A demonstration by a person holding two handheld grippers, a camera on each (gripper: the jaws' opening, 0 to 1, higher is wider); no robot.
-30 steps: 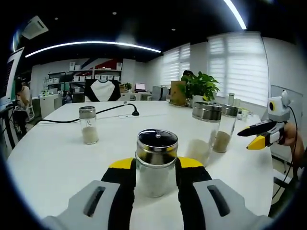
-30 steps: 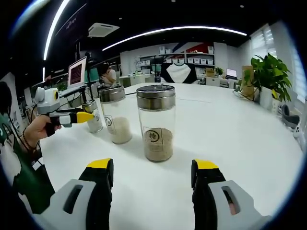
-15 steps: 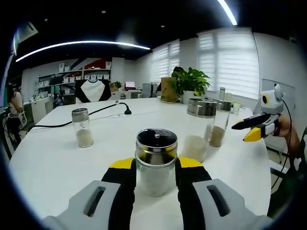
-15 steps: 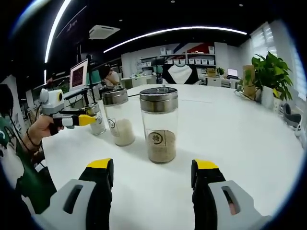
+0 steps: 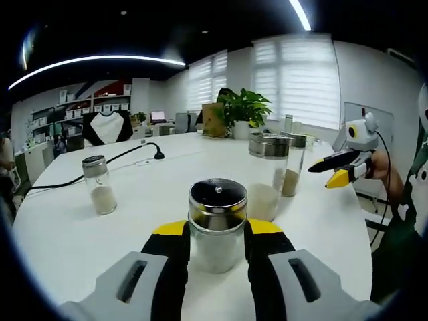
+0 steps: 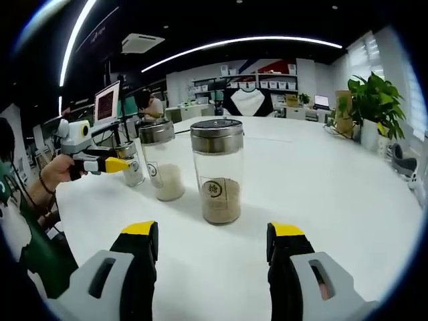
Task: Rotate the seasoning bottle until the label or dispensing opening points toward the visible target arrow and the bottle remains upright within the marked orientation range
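Note:
A small glass seasoning bottle [image 5: 217, 224] with a steel shaker lid and white contents stands upright on the white table [image 5: 80, 234]. My left gripper [image 5: 217, 233] is shut on it, one jaw on each side. In the right gripper view the same bottle [image 6: 132, 166] sits at the left gripper's [image 6: 119, 164] yellow tips. My right gripper [image 6: 214, 246] is open, its jaws apart and low over the table with nothing between them. It also appears at the right of the left gripper view as the right gripper [image 5: 324, 174]. No arrow mark is visible.
A tall jar of brown powder [image 6: 217, 170] with a round label stands just ahead of my right gripper. A tall jar of white grains [image 6: 161, 160] is beside it. A small shaker [image 5: 97, 184] and a black cable [image 5: 127, 157] lie far left. A potted plant [image 5: 244, 110] stands at the back.
The left gripper view has swung, so the room slid leftward in it; the bottle stays between the left jaws. The right gripper view is nearly unchanged.

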